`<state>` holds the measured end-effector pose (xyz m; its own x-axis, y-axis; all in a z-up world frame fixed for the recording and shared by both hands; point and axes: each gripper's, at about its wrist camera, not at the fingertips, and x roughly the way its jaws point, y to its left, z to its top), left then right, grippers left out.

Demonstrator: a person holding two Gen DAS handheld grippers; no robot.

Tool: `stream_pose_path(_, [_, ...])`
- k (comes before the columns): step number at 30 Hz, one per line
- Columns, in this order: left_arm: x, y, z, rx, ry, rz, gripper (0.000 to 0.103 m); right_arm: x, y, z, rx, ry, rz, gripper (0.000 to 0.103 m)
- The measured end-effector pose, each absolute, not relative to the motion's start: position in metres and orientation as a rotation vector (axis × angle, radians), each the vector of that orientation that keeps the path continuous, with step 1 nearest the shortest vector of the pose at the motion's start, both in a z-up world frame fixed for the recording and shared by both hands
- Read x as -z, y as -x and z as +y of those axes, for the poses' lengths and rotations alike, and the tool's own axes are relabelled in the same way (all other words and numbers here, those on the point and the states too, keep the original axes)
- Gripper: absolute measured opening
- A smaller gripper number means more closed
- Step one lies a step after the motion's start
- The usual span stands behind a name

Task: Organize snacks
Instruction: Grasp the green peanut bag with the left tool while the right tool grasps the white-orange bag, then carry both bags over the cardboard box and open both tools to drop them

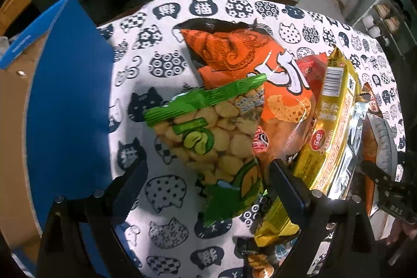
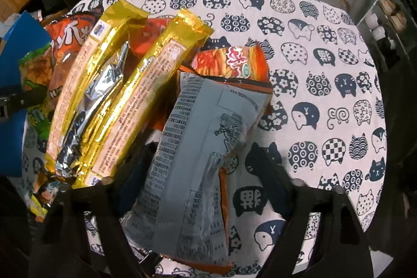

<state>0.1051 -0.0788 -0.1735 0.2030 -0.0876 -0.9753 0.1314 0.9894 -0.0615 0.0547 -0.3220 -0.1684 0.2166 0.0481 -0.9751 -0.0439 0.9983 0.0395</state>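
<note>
Left wrist view. My left tool [image 1: 206,189] stands with its fingers apart, straddling the lower end of the green bean-snack bag [image 1: 208,137]; neither finger presses it. That bag lies on the surface [image 1: 161,48], which is covered by a white cloth printed with navy cat heads. Just right of it and partly beneath: the orange snack bag [image 1: 234,54], its far end reaching toward the middle of the cloth. Further right, overlapping: a gold packet [image 1: 331,121] with a barcode label. A blue box [image 1: 67,100] stands at the left edge of the cloth, its wall close to the green bag. My right tool [image 1: 385,186] shows at the far right edge, too little of it to judge here.

Right wrist view. My right tool [image 2: 200,173] is spread wide, with a grey-backed packet [image 2: 198,153] lying lengthwise between its fingers, printed side up, orange edges showing; contact with either finger is unclear. Left of it: two gold packets [image 2: 104,85] side by side, leaning over the orange bag. Beyond the grey one: a small orange-red packet [image 2: 234,61]. Right half of the cloth: bare.
</note>
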Motion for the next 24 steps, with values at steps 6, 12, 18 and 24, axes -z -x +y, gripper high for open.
stream_pose_path(6, [0.175, -0.106, -0.074, 0.237, 0.075, 1.374, 0.043, 0.168, -0.052, -0.325, -0.069, -0.022, 1.341, 0.037])
stream_pose_path(12, [0.171, -0.1, -0.072, 0.248, 0.055, 1.347, 0.041, 0.153, -0.047, -0.328, -0.082, -0.019, 1.317, 0.032])
stream_pose_path(18, [0.152, -0.088, -0.074, 0.246, -0.025, 1.289, 0.041, 0.134, -0.043, -0.326, -0.078, -0.003, 1.273, 0.031])
stream_pose_path(24, [0.132, -0.075, -0.074, 0.243, -0.108, 1.234, 0.041, 0.109, -0.038, -0.318, -0.085, 0.026, 1.204, 0.031])
